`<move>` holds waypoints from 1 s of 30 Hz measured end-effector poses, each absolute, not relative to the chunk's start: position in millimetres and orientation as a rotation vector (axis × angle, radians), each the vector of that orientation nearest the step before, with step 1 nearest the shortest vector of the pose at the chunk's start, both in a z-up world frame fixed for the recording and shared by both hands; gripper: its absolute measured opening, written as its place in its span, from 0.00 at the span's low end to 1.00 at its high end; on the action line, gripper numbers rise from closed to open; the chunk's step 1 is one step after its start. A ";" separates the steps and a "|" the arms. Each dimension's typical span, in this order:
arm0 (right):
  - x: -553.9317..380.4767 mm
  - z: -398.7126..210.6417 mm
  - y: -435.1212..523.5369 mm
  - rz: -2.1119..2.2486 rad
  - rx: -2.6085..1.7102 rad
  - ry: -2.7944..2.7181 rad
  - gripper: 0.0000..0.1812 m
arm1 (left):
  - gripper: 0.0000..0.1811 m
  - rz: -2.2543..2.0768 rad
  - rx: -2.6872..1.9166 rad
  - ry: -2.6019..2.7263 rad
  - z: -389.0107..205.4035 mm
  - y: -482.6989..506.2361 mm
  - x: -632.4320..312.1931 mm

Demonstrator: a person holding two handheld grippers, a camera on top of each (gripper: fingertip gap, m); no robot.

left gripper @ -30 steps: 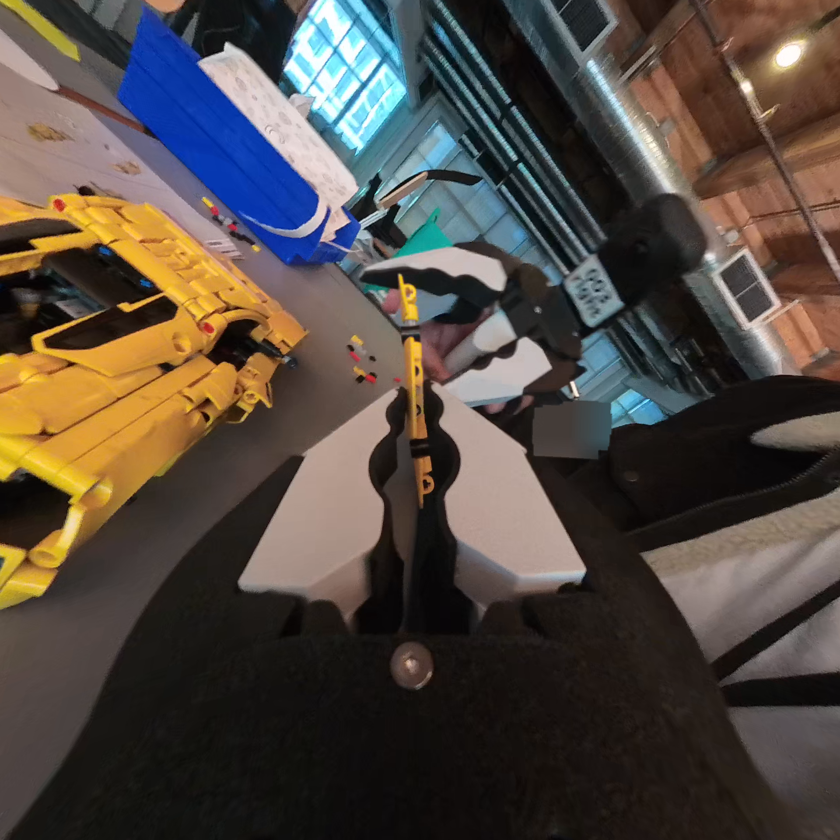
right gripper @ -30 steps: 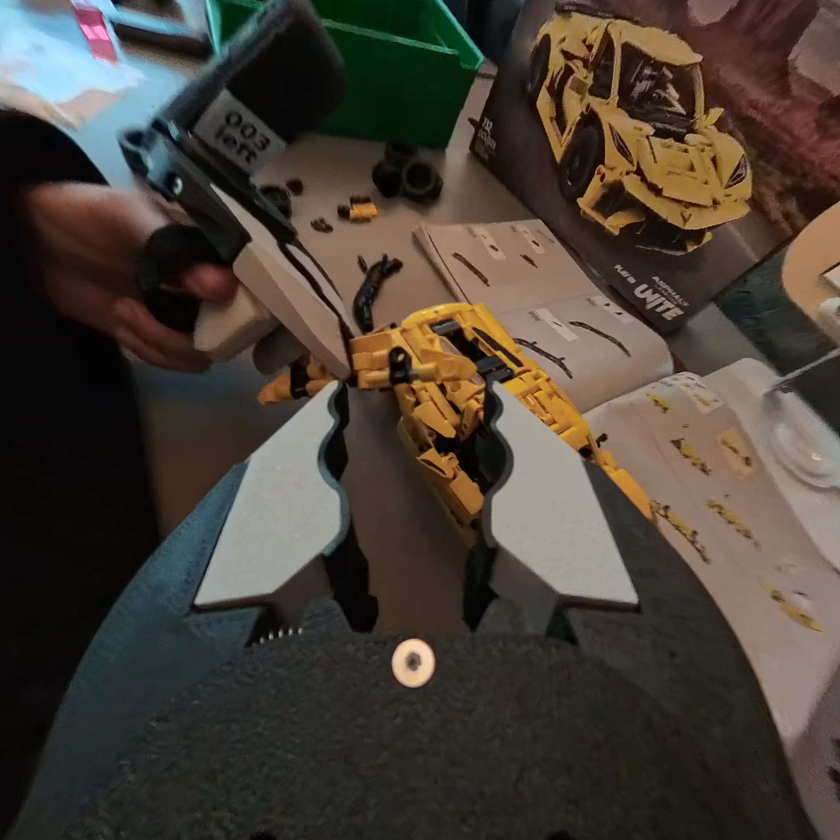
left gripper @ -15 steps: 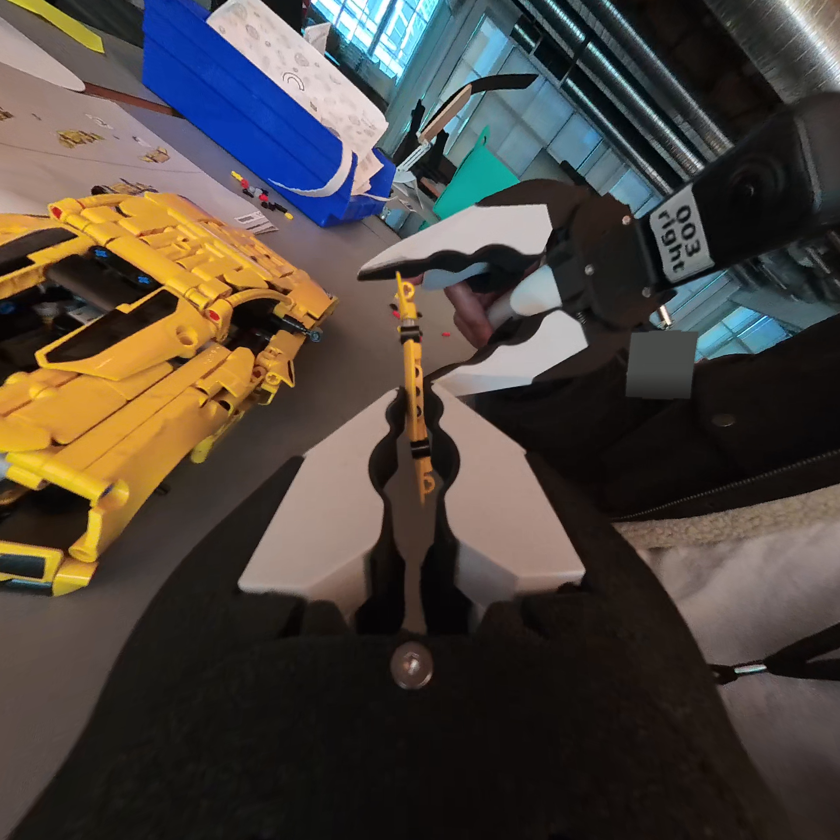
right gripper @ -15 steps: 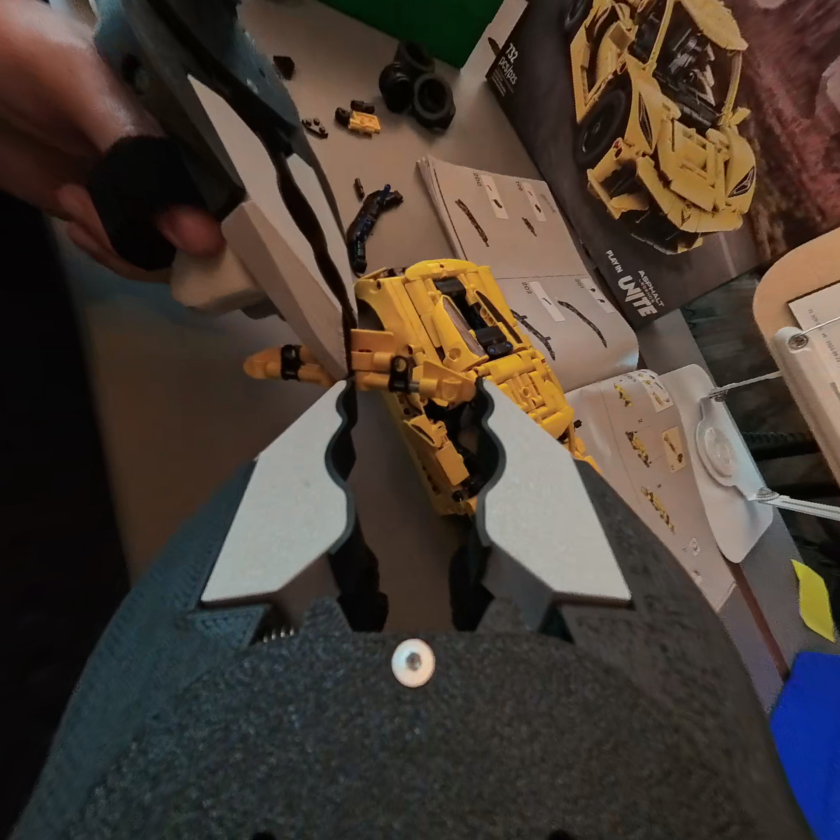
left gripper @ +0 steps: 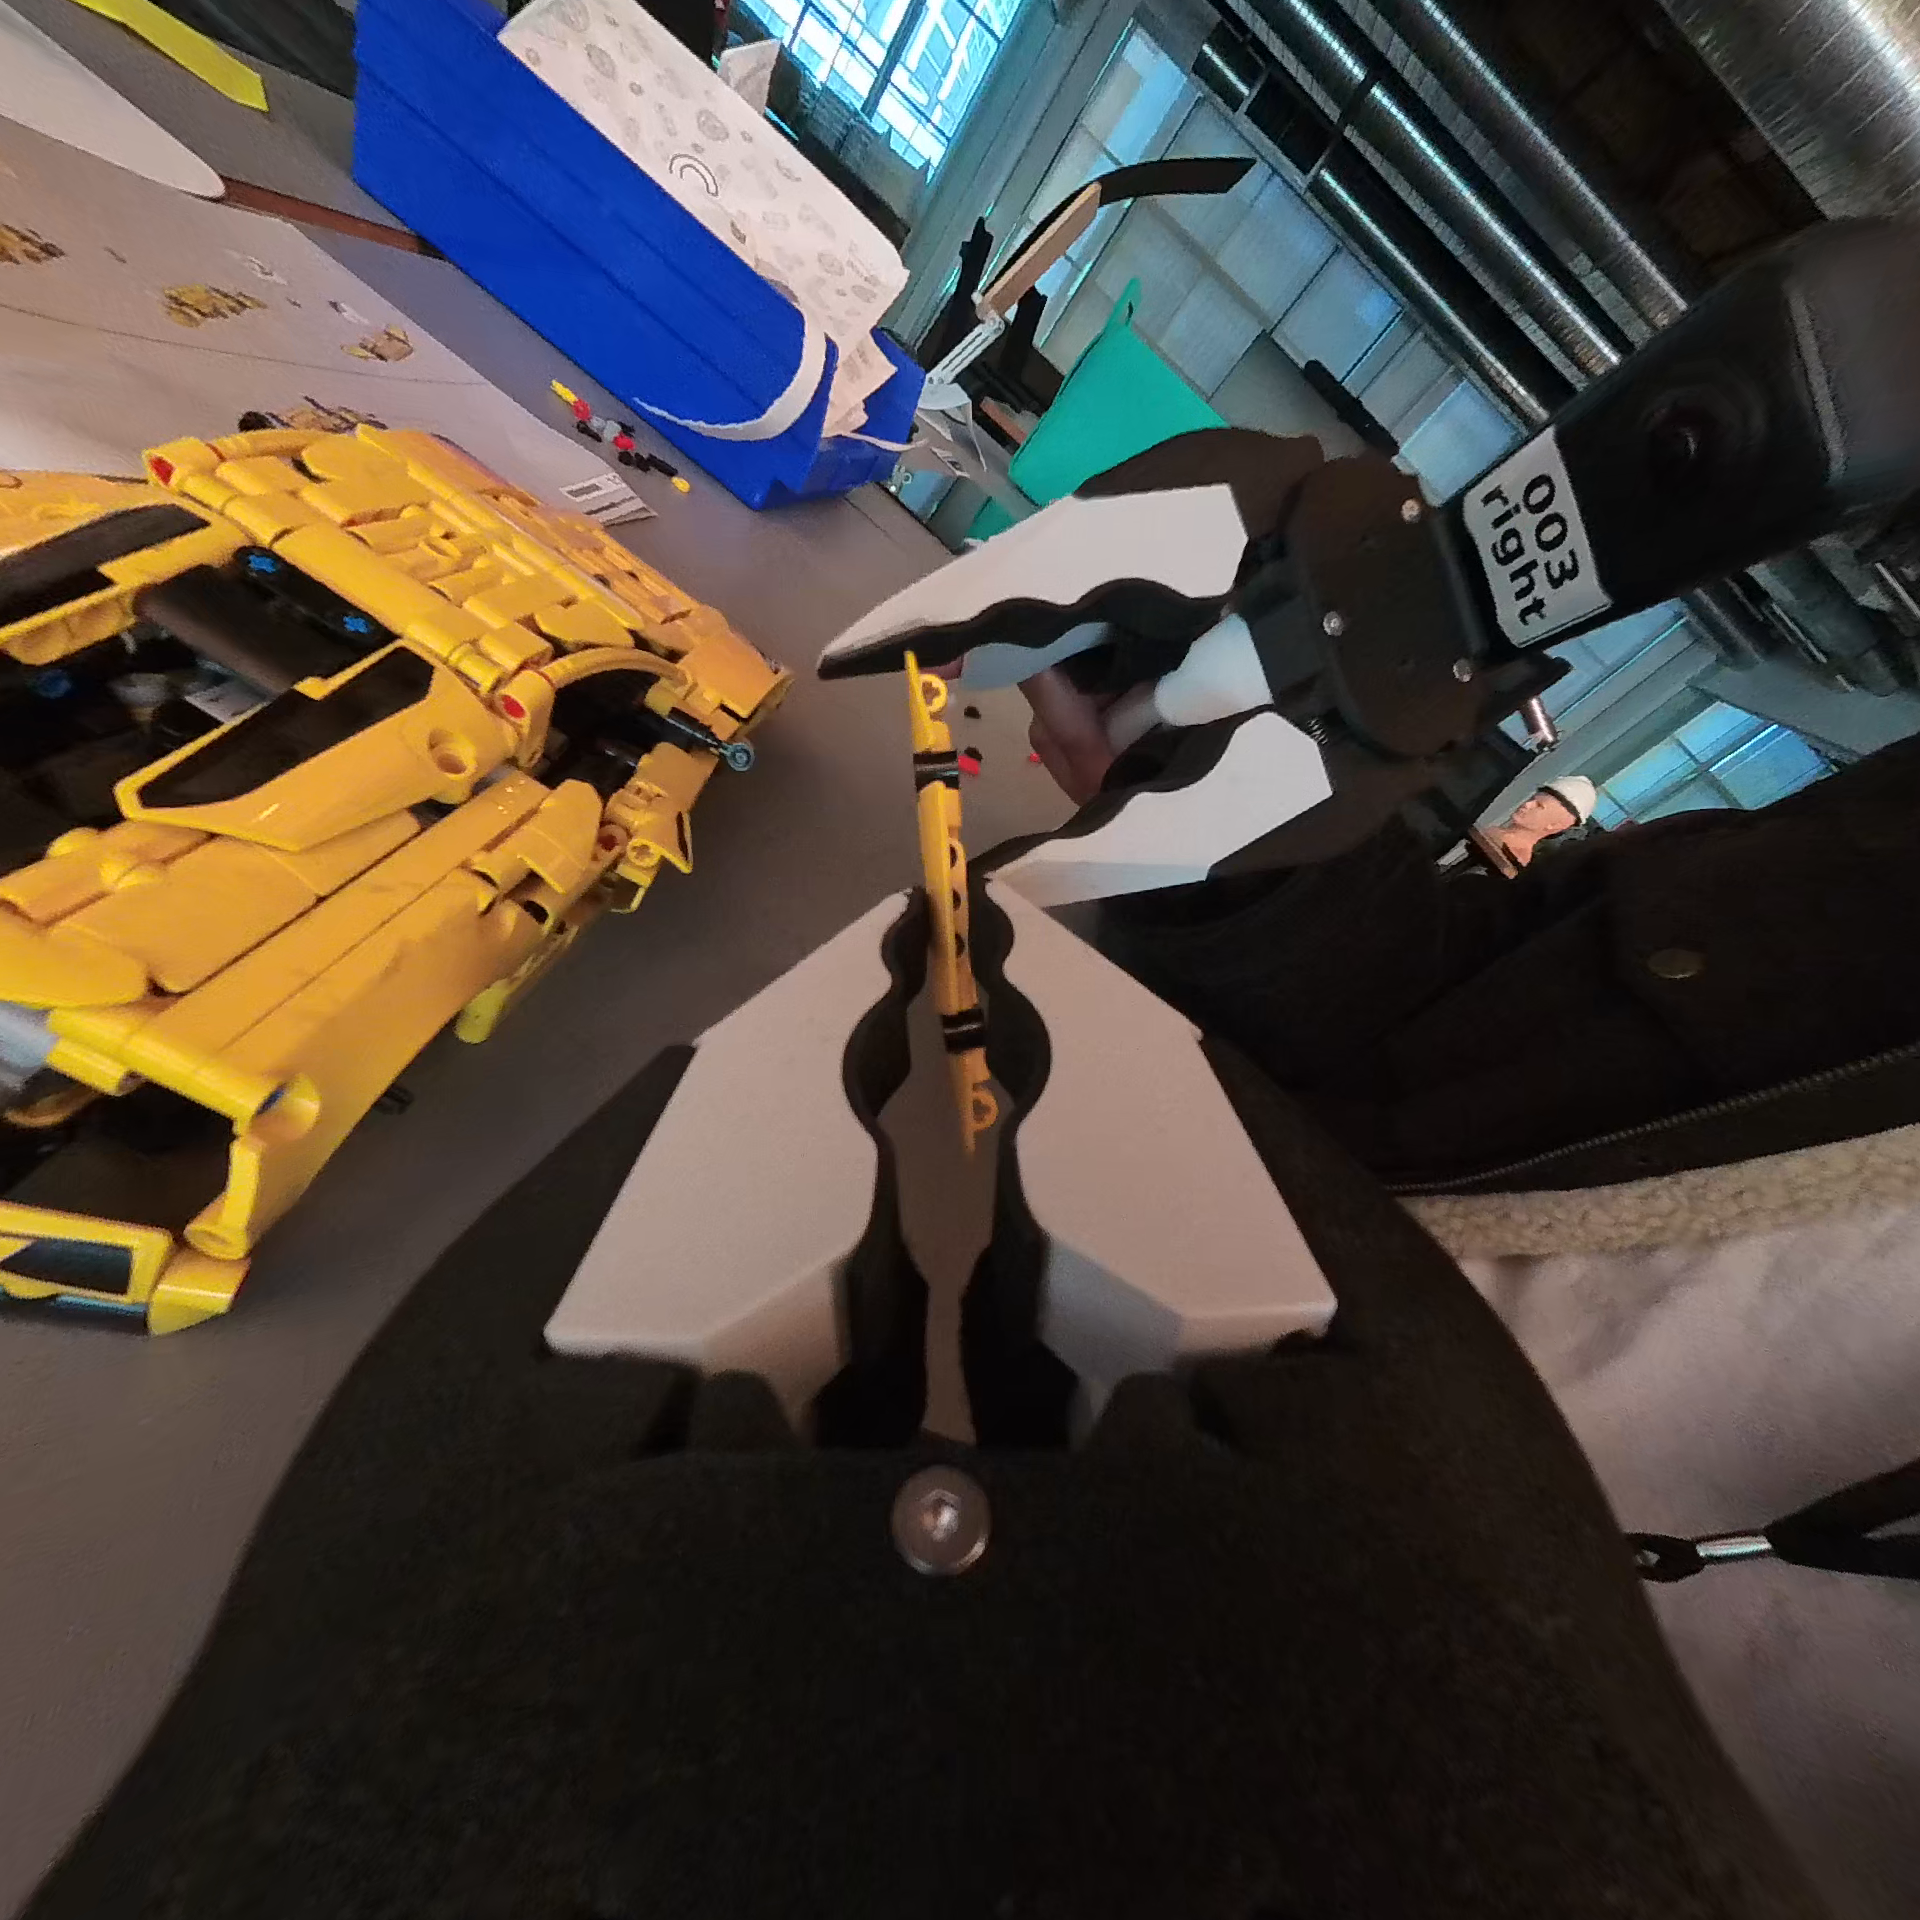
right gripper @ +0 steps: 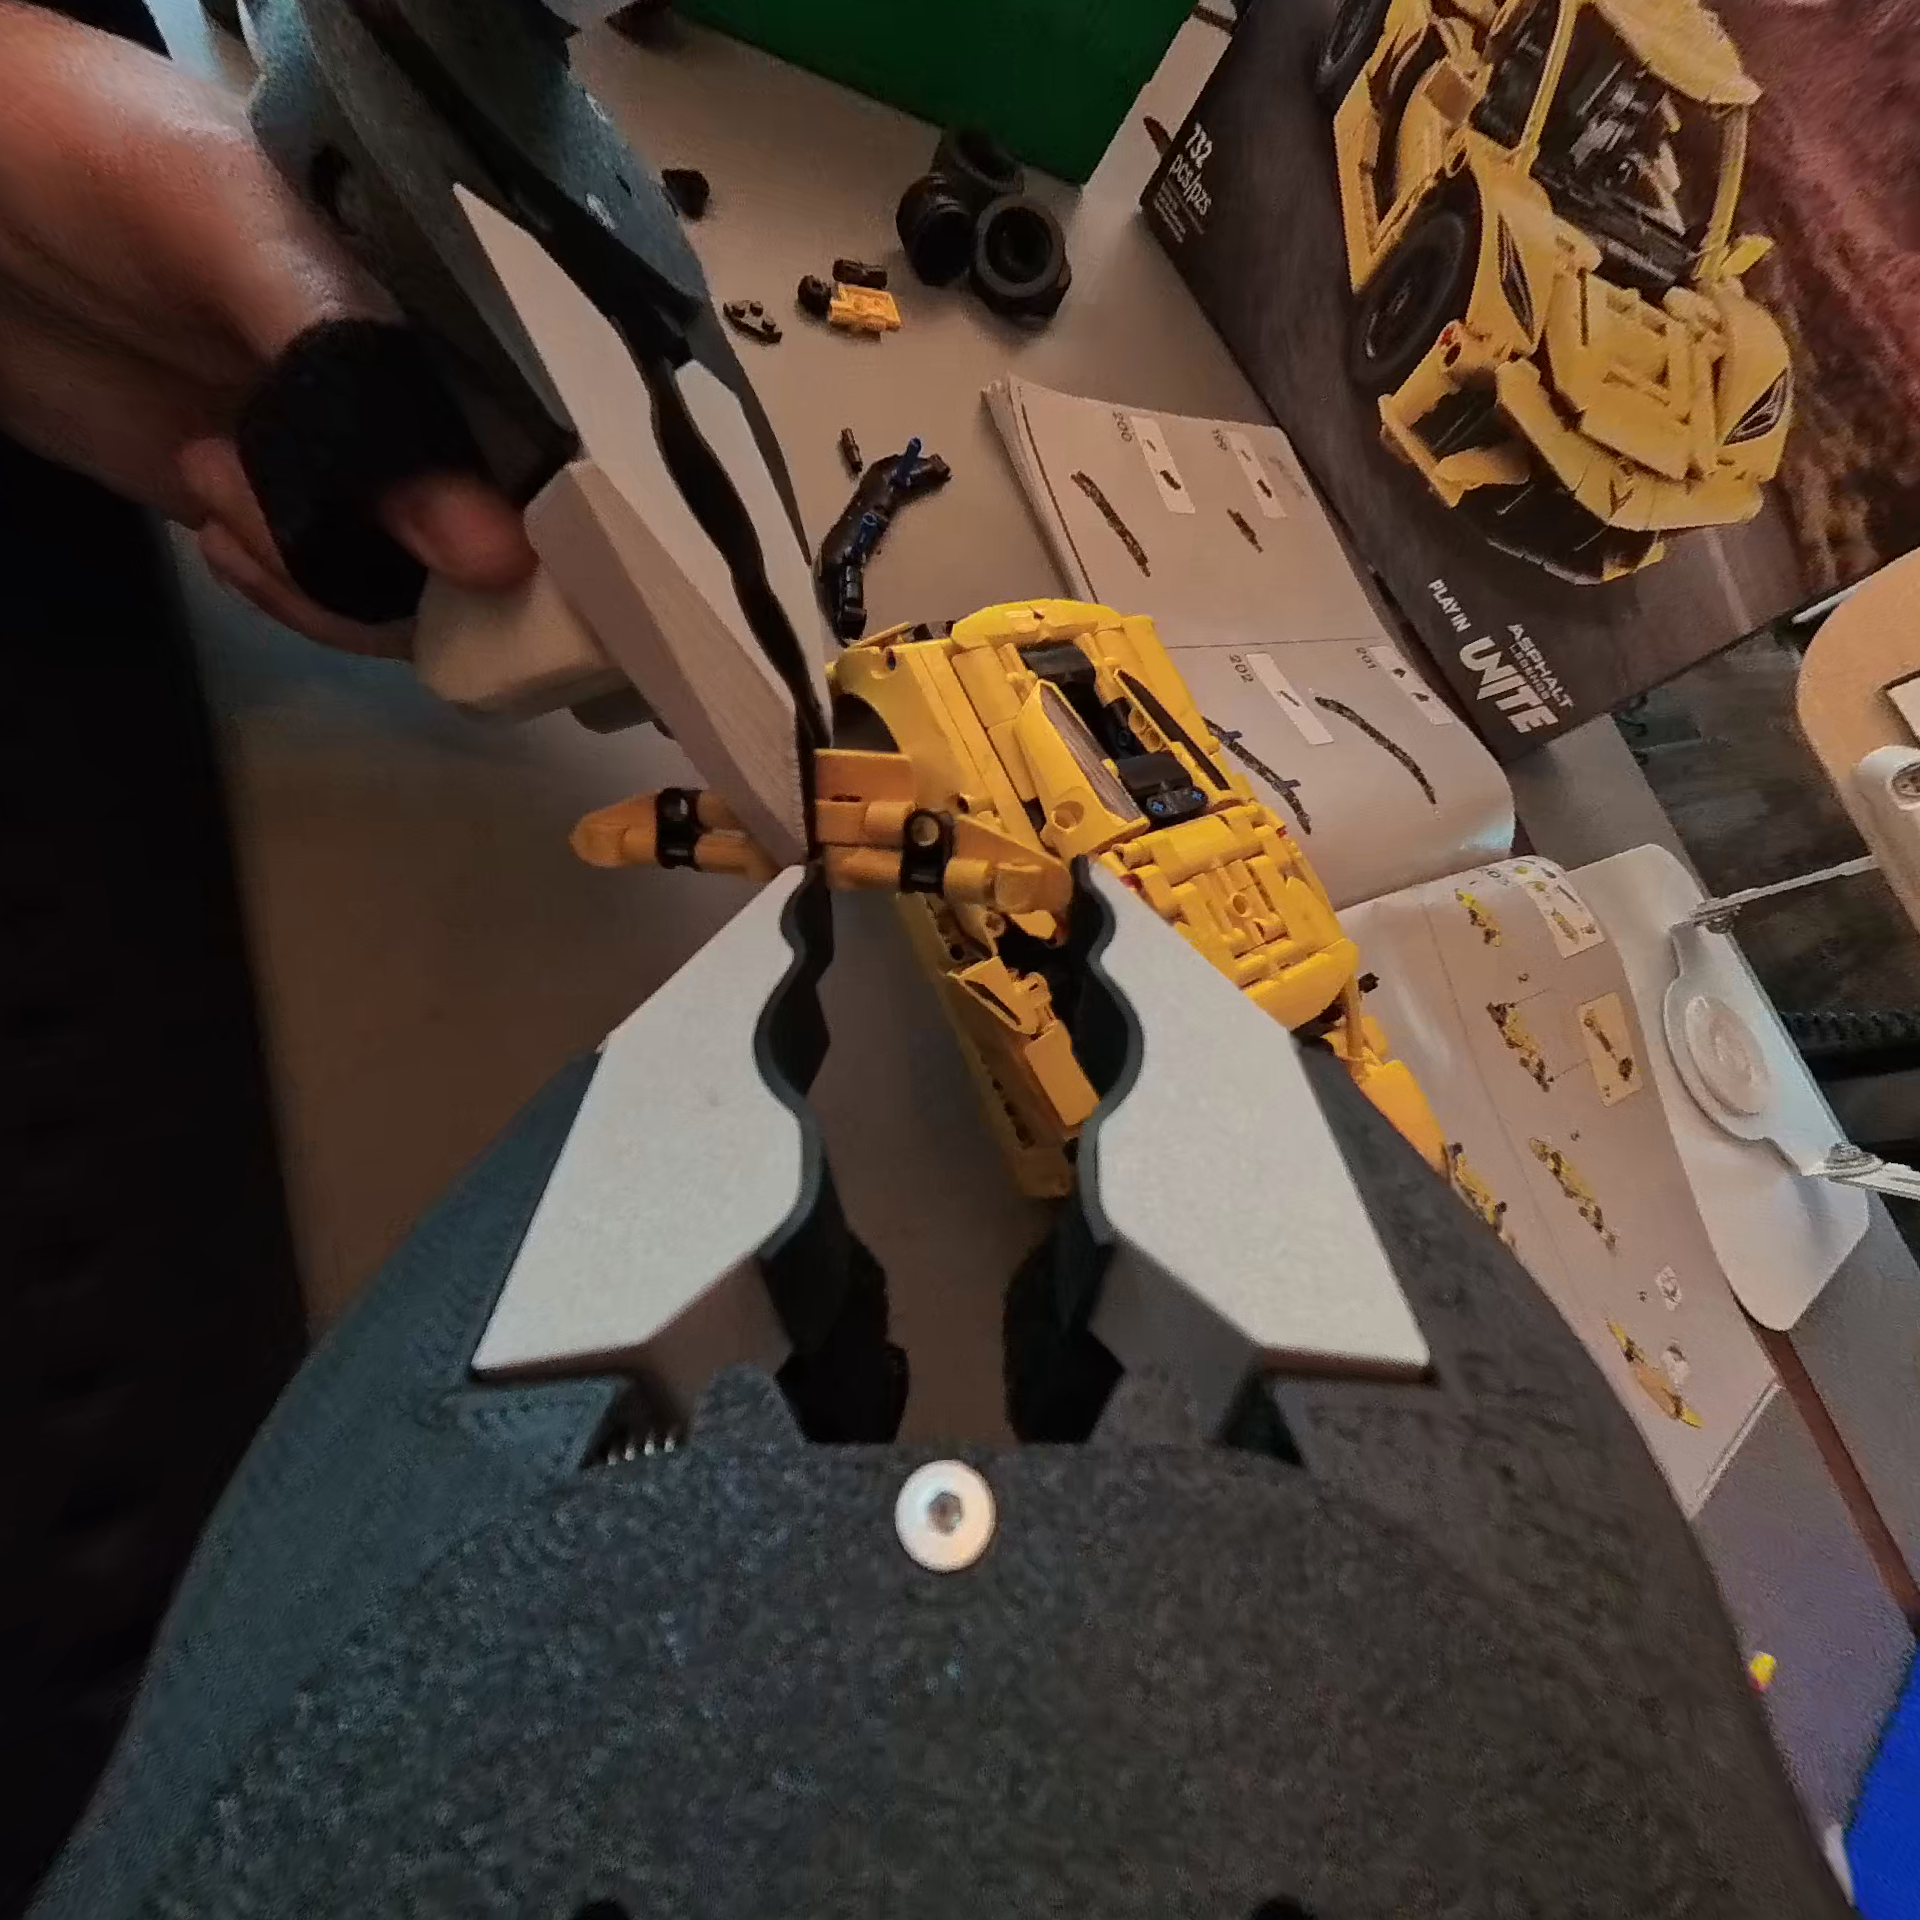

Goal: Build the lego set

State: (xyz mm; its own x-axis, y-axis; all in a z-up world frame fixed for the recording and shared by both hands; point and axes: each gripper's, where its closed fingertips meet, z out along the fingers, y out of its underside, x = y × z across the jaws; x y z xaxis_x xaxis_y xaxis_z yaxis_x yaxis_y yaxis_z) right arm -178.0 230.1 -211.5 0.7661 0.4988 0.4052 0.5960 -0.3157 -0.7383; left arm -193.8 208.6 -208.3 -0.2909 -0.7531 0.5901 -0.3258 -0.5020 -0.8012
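Gripping a slim yellow strip of joined bricks at its middle, the left gripper is clenched on it and lifts it clear of the tabletop, seemingly to present it for a handover. The strip's long axis runs along the left fingers; one end points toward the right gripper, whose fingers are spread and hold nothing, its upper fingertip meeting that end. The yellow car lies mid-table beyond, beside the open manual near the far edge.
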 end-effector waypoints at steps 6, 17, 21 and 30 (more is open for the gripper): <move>-177.5 -201.4 230.8 0.065 -1.968 -0.694 0.26 | 0.04 -1.900 -1.582 1.287 -197.0 213.5 -193.0; -201.4 -146.8 190.8 1.125 -1.669 -0.487 0.10 | 0.04 -1.620 -1.061 1.458 -166.3 181.3 -203.6; -203.2 -148.7 188.4 0.955 -1.668 -0.579 0.04 | 0.04 -1.750 -1.115 1.440 -163.4 181.2 -206.2; -164.5 -200.6 166.9 -0.325 -1.935 -1.054 0.04 | 0.14 -1.750 -1.331 1.298 -173.0 213.4 -203.3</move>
